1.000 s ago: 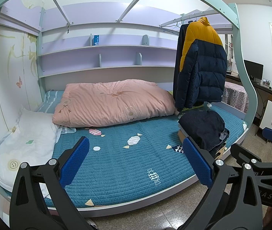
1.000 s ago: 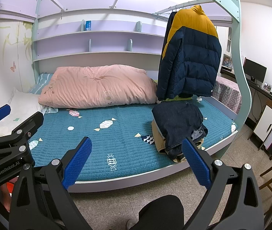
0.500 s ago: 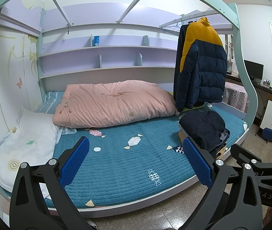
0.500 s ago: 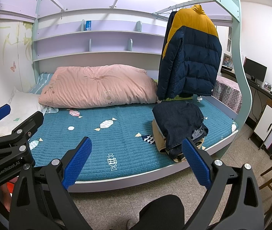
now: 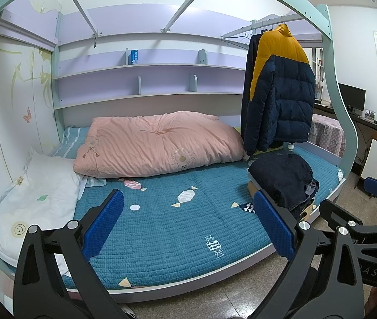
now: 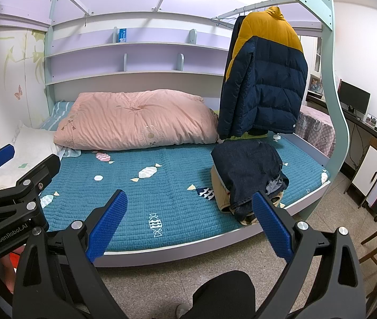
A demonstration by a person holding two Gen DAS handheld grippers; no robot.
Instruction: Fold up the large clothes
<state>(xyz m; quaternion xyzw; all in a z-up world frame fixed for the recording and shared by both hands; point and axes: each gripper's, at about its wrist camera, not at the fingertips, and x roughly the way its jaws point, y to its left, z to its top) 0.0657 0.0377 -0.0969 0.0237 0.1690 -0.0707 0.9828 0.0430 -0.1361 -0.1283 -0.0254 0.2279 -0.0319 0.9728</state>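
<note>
Before the bed [image 5: 162, 226], both tools gape; jacket [image 6: 265, 79] hangs.

1. A navy-and-yellow puffer jacket [image 6: 264, 79] hangs upright from a rail, far beyond the right fingertip.
2. A heap of dark denim clothes [image 6: 247, 170] lies crumpled near the bed's edge, just past that fingertip.
</note>
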